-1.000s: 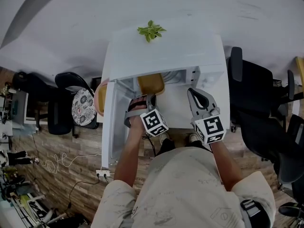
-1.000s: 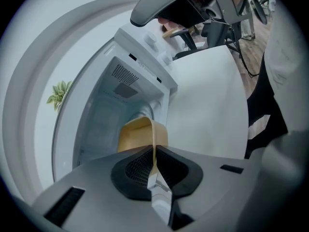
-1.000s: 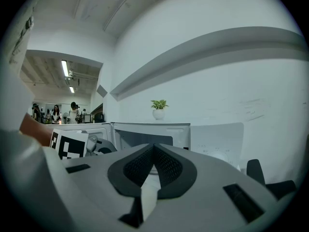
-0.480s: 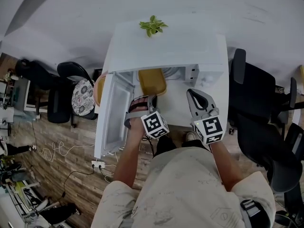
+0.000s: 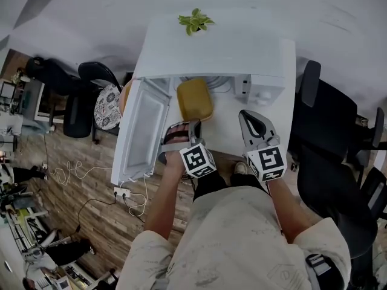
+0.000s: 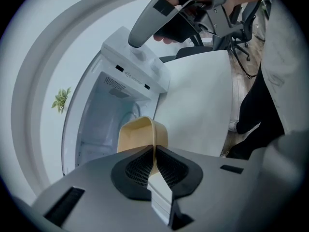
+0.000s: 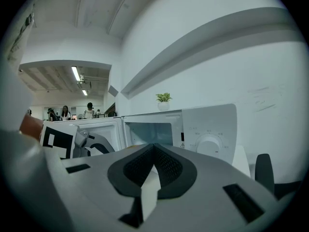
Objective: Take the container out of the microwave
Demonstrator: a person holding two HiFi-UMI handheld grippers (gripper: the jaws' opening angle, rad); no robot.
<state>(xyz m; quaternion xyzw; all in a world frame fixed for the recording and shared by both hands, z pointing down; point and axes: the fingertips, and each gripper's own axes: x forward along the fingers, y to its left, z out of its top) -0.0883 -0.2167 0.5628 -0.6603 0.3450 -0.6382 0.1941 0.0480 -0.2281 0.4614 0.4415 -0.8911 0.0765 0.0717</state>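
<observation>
The yellow container [image 5: 194, 99] hangs just outside the white microwave's [image 5: 217, 47] open cavity, over the table. My left gripper [image 5: 191, 125] is shut on its near rim. In the left gripper view the rim of the container [image 6: 140, 134] is pinched between the pads of the left gripper [image 6: 153, 152], with the empty cavity [image 6: 104, 117] behind it. My right gripper [image 5: 250, 121] hovers to the right, in front of the control panel, shut with nothing in it. In the right gripper view, the right gripper [image 7: 153, 150] points level at the microwave [image 7: 207, 129].
The microwave door [image 5: 142, 128] stands swung open to the left. A small potted plant [image 5: 195, 22] sits on top of the microwave. Black office chairs stand at the right [image 5: 329, 119] and left [image 5: 84, 110]. Cables lie on the wooden floor [image 5: 91, 204].
The left gripper has drawn the yellow container out of the cavity toward me. The right gripper has dipped slightly and stays shut.
</observation>
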